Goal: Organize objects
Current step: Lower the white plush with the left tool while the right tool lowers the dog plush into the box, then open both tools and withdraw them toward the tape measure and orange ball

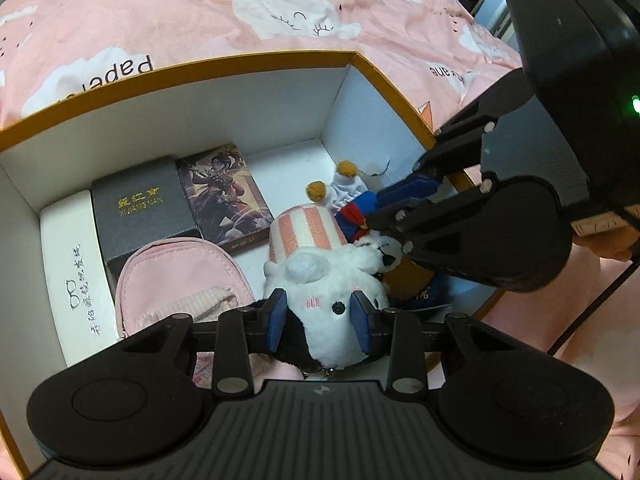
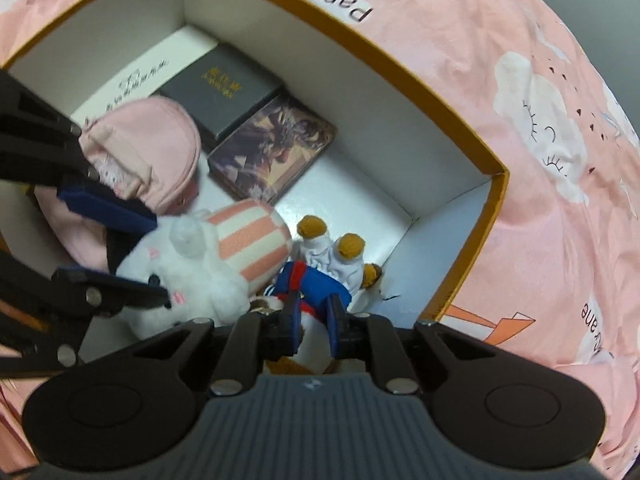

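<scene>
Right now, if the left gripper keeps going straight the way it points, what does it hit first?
The white plush toy, already between the left gripper fingers; beyond it, probably the box floor.

Looks like a home bedroom: pink cloud-print bedsheet (image 1: 200, 20) spread under an orange box (image 1: 256, 65) of plush toys (image 1: 332, 280), a pouch (image 1: 176, 276) and keepsake cases (image 1: 140, 208).

The right gripper (image 2: 314, 322) is clamping a plush toy in a blue outfit (image 2: 316, 284) inside the orange-rimmed box (image 2: 496, 204). Just beside it, the left gripper (image 2: 160, 256) is squeezing a white plush with a pink-striped body (image 2: 216, 264). A pink pouch (image 2: 156, 152), an illustrated card box (image 2: 276, 152) and a dark grey box (image 2: 224, 88) are lying behind them.
</scene>
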Available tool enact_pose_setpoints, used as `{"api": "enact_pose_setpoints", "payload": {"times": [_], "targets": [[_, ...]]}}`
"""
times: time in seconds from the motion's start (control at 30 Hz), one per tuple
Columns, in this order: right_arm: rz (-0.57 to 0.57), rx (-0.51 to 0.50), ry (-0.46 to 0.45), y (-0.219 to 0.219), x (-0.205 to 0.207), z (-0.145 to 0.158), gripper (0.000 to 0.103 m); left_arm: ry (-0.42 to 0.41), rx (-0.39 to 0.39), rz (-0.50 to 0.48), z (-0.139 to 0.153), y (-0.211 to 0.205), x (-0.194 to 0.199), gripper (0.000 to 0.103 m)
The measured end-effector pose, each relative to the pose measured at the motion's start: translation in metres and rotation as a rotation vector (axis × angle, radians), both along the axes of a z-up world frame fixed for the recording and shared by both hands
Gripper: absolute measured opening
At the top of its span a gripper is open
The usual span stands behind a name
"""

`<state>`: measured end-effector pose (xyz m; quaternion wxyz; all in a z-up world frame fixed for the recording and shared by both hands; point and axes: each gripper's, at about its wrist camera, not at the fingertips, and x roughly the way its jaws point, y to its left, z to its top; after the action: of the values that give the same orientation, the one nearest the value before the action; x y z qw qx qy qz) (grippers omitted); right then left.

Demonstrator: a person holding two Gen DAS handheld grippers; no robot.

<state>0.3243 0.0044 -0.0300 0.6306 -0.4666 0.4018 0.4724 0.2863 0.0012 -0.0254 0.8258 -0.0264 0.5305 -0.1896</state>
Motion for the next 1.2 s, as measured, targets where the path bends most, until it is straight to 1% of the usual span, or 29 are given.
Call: {"api": "enact_pose_setpoints", "payload": {"times": [0.1,0.13,0.17,0.2,0.27,0.37,0.47,0.57,0.67,0.7,0.8,0.9,1.0,1.1,1.2], "targets": [[0.044,-0.053,-0.004,0.002,-0.004,-0.005,0.012,-0.001,-0.020,0.017,-0.003,0.003,0.000,0.038],[0.059,-0.069,0.004,0.003,-0.005,-0.005,0.002,-0.004,-0.024,0.021,-0.003,0.004,0.000,0.038],[0.069,-0.084,0.043,0.004,-0.006,-0.006,0.002,-0.003,-0.027,0.026,-0.004,0.005,0.000,0.038],[0.084,-0.101,0.062,0.004,-0.009,-0.008,0.002,0.003,-0.031,0.032,-0.005,0.005,0.000,0.037],[0.091,-0.128,0.055,0.007,-0.010,-0.011,0.002,-0.001,-0.032,0.035,-0.007,0.005,0.000,0.037],[0.085,-0.141,0.080,0.008,-0.007,-0.012,0.002,-0.008,-0.036,0.048,-0.009,0.006,-0.001,0.037],[0.051,-0.122,0.098,0.007,-0.001,-0.012,0.003,-0.022,-0.046,0.076,-0.010,0.007,-0.003,0.037],[0.050,-0.081,0.056,0.002,-0.007,-0.009,0.005,-0.070,-0.034,0.104,-0.008,0.003,-0.011,0.038],[0.028,-0.009,-0.014,-0.005,-0.016,0.001,0.005,-0.131,-0.028,0.144,-0.005,0.001,-0.020,0.039],[0.007,0.024,-0.029,-0.008,-0.017,0.006,0.008,-0.149,-0.031,0.161,-0.004,0.001,-0.024,0.039],[-0.076,0.126,-0.051,-0.022,-0.019,0.023,0.020,-0.207,-0.043,0.226,0.004,0.003,-0.037,0.039],[-0.144,0.221,-0.056,-0.042,-0.030,0.039,0.027,-0.273,-0.036,0.277,0.016,0.003,-0.054,0.039],[-0.210,0.326,-0.073,-0.062,-0.044,0.051,0.035,-0.322,-0.035,0.293,0.032,0.005,-0.069,0.039],[-0.288,0.442,-0.082,-0.086,-0.055,0.063,0.040,-0.358,-0.047,0.283,0.046,0.004,-0.083,0.039],[-0.377,0.529,-0.062,-0.113,-0.068,0.071,0.041,-0.372,-0.048,0.268,0.056,0.002,-0.095,0.039]]}}
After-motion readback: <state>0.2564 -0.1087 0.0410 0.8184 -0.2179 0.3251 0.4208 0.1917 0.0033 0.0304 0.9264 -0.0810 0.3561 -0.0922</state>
